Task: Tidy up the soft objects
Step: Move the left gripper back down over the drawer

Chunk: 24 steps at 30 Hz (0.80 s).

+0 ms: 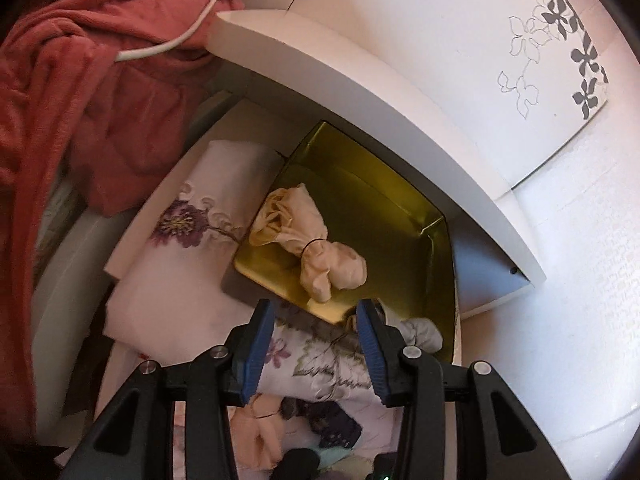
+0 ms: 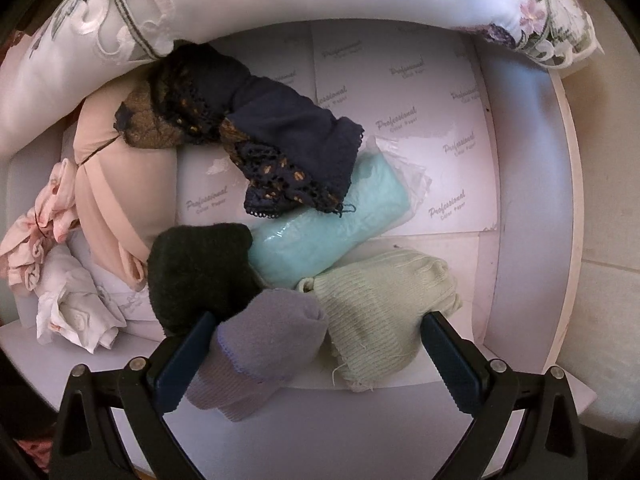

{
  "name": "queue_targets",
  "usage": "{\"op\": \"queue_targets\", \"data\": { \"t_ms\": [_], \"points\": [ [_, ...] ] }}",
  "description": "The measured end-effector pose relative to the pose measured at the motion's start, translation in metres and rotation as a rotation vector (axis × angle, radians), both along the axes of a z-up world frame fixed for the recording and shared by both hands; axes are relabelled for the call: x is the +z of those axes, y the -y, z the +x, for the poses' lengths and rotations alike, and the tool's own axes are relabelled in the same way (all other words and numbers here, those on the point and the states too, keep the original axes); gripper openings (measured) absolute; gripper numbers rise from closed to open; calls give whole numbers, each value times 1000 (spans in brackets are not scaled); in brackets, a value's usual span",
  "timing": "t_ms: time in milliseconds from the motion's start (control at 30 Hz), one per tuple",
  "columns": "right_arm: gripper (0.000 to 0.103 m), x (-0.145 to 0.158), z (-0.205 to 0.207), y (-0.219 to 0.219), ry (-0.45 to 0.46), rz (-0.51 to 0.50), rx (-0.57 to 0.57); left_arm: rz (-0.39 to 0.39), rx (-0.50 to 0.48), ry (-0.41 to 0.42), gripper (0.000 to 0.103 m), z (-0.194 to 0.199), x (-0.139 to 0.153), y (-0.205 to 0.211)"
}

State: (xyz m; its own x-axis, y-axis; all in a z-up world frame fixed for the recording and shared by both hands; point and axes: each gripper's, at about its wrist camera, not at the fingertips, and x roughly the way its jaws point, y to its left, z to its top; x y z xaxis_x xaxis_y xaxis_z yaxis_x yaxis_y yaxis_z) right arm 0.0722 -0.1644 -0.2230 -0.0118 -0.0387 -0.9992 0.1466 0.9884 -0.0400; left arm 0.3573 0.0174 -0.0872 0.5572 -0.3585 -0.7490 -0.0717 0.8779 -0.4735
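Between the blue pads of the left gripper (image 1: 316,324): nothing; jaws parted and empty, poised above the near lip of the gold tin (image 1: 416,216).
Item, beige stocking bundle (image 1: 310,240): lies loose inside the tin, clear of the pads; thin pale fabric, tied at the waist with a dark band, ruffled open at one end, knotted plump at the other.
Item, embroidered white cushions (image 1: 192,236): beside the tin, purple flower stitched on top.
Item, red blanket (image 1: 76,92): heaped well to the side.

Right gripper (image 2: 316,354): released, spread wide, straddling the lilac sock (image 2: 266,340) in the white drawer (image 2: 520,208) without pinching it.
Neighbours: black sock (image 2: 196,268) touching one side, cream ribbed sock (image 2: 384,312) the other; mint pack in clear wrap (image 2: 332,220) and navy lace garment (image 2: 256,136) beyond.

Handling note, as judgement: the likely next pick is the lilac sock. Centre the pads on its rolled body, descend straight, and close only once the black and cream socks are clear of the pads, lest two come up together.
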Motion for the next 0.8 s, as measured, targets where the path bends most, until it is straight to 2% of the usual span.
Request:
{"op": "queue_targets", "data": {
  "t_ms": [167, 433, 800],
  "points": [
    [103, -3, 0, -1, -3, -8, 6, 32, -9, -13, 43, -23, 1, -11],
    [103, -5, 0, -5, -2, -16, 13, 59, -36, -78, 43, -60, -16, -20],
    [103, -4, 1, -1, -4, -11, 10, 75, -56, -136, 43, -91, -26, -25]
  ]
}}
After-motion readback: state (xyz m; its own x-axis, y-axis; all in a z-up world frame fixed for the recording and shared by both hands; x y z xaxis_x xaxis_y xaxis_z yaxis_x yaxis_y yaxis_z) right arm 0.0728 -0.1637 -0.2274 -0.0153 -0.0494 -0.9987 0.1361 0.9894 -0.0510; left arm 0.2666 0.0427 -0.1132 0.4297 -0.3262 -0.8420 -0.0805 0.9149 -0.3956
